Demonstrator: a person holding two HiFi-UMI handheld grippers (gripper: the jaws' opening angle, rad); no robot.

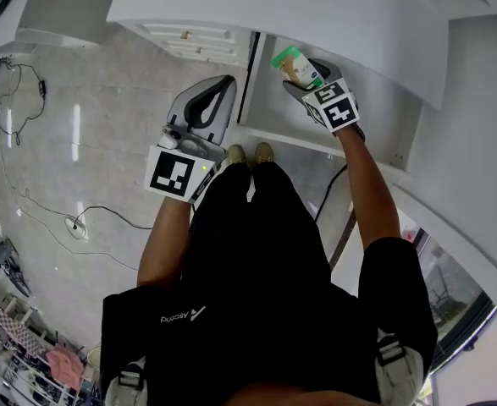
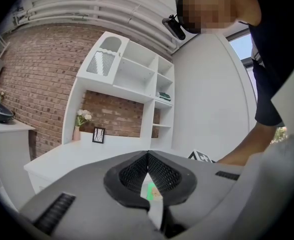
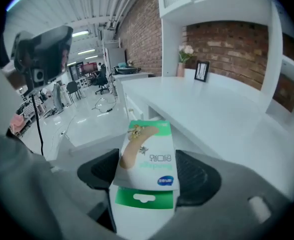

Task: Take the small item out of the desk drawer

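A small green and white plaster packet [image 1: 292, 64] [image 3: 148, 159] hangs above the open white desk drawer [image 1: 269, 112]. My right gripper [image 1: 304, 76] [image 3: 147, 173] is shut on it, and the packet stands upright between the black pads. My left gripper [image 1: 224, 83] [image 2: 148, 155] hovers left of the drawer, over the floor, with its jaw tips touching and nothing between them. A sliver of the green packet [image 2: 149, 191] shows through the gap behind its jaws.
The white desk top [image 1: 333, 15] overhangs the drawer at the back. The person's shoes [image 1: 248, 153] stand just in front of the drawer. Cables [image 1: 36, 205] trail over the tiled floor at left. A shelf unit [image 2: 131, 79], a vase [image 2: 77, 131] and a picture frame [image 2: 98, 135] sit on the desk.
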